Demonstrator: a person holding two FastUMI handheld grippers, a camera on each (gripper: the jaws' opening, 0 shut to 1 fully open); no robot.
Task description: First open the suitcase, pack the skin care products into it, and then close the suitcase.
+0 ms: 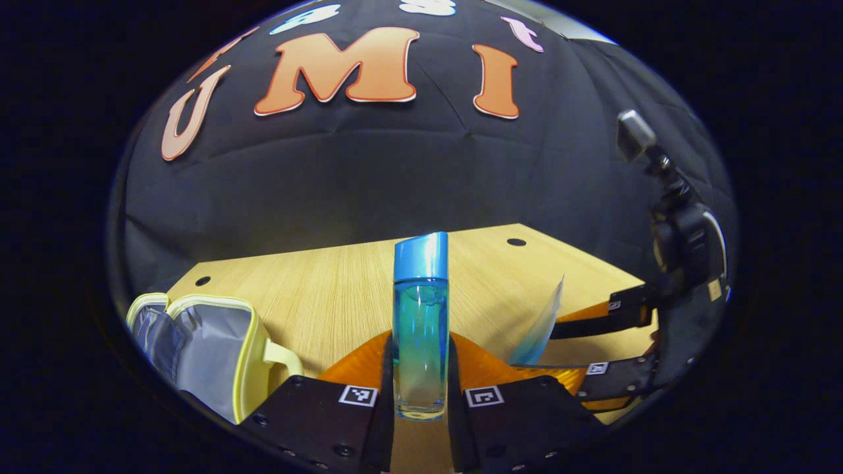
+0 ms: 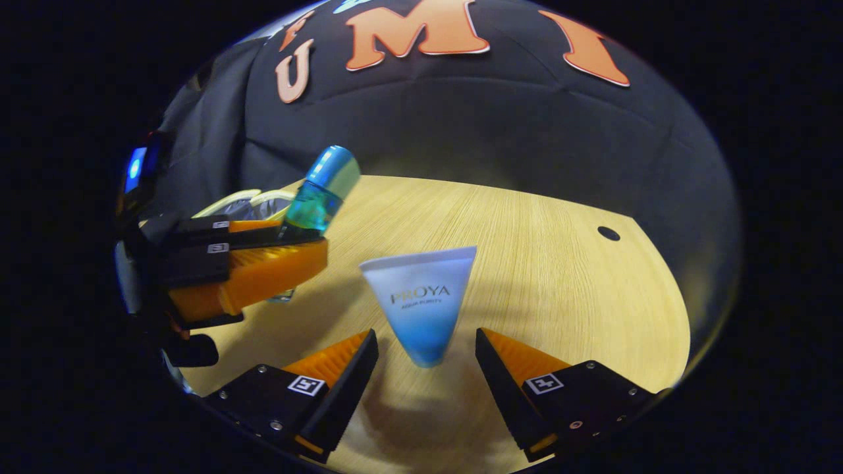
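Between the left gripper's [image 1: 421, 388] fingers stands the bottle [image 1: 421, 329], upright, its base near the table [image 1: 316, 289]; both fingers press its lower sides, so the tongs are clamped on it. Seen from the right gripper view, the same bottle [image 2: 319, 191] is tilted in that gripper [image 2: 290, 243], cap toward the wall. It looks like clear glass with a hard blue cap: probably rather heavy, stiff, slick and breakable, so a firm hold low on the flat sides, as now, seems right, and it should be set down gently.

Right of the bottle, the tube [image 2: 423, 303] stands on its cap between the right gripper's [image 2: 427, 359] fingers, which are apart and touch nothing. The tube [image 1: 540, 326] also shows in the left gripper view, just beside the right gripper [image 1: 593, 345]. It looks light and soft, with a flat crimped top; I judge the best hold is across the lower body near the cap, where it is stiffer and will not squash.

Left of the bottle lies the suitcase [image 1: 211, 342], already unzipped and gaping, its grey lining showing. Neither product is in it yet.
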